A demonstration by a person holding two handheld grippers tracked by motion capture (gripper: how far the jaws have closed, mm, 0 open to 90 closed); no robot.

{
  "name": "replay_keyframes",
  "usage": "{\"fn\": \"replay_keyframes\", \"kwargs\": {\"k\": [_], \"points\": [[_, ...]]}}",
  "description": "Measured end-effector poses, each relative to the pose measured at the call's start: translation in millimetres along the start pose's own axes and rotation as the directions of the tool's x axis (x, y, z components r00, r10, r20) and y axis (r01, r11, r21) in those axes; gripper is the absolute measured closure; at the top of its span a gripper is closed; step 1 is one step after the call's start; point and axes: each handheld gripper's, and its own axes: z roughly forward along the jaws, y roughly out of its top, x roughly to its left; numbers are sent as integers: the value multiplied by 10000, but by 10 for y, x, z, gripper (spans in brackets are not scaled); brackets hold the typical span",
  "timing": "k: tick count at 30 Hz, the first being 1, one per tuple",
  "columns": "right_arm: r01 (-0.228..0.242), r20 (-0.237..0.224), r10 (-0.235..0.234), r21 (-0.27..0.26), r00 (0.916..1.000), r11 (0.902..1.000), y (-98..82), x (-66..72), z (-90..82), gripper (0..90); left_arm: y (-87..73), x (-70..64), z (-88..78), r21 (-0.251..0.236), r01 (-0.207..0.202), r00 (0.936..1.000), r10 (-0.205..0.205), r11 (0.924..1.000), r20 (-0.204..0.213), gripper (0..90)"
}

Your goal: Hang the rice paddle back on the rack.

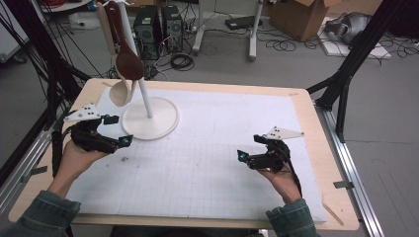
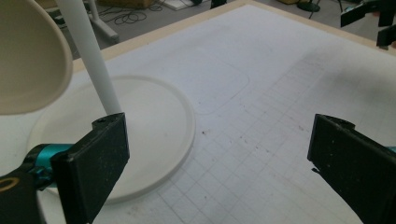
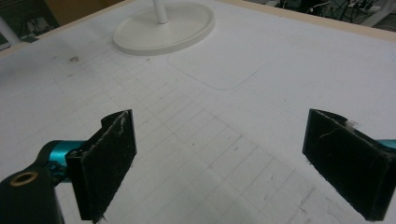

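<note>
surface: white gridded mat (image 1: 207, 163) on table (image 1: 309, 123); room: cabled floor (image 1: 276, 59)

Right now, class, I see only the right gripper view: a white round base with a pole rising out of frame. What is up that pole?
Observer: In the high view two spoons hang from it, a brown spoon above a cream spoon.
Operator: And where is the other gripper?
Observer: The left gripper sits just beside the base, below the cream spoon, with its jaws open and nothing between them.
</note>
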Motion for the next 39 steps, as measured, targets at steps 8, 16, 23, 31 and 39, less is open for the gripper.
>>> {"fn": "replay_keyframes", "kwargs": {"k": [8, 16, 23, 31, 39], "points": [[-165, 354, 166, -35, 9992, 9999, -102, -19, -24, 10, -195, -108, 39, -65, 164, 9998, -164, 9998, -62, 18], [-325, 504, 329, -103, 9982, 9994, -213, -44, -80, 10, -404, -183, 86, 101, 295, 9994, -293, 9995, -157, 18], [-324, 700, 337, -194, 9970, 9993, -307, -22, -118, 10, -553, -245, 118, 249, 334, 9994, -331, 9991, -104, 17], [-324, 903, 354, -352, 9953, 9989, -413, 20, -162, 10, -636, -265, 149, 326, 246, 9997, -244, 9992, -67, 17], [-519, 979, 541, -250, 9937, 9983, -495, -12, -174, 10, -699, -252, 165, 359, 431, 9991, -431, 9984, -3, 17]]}}
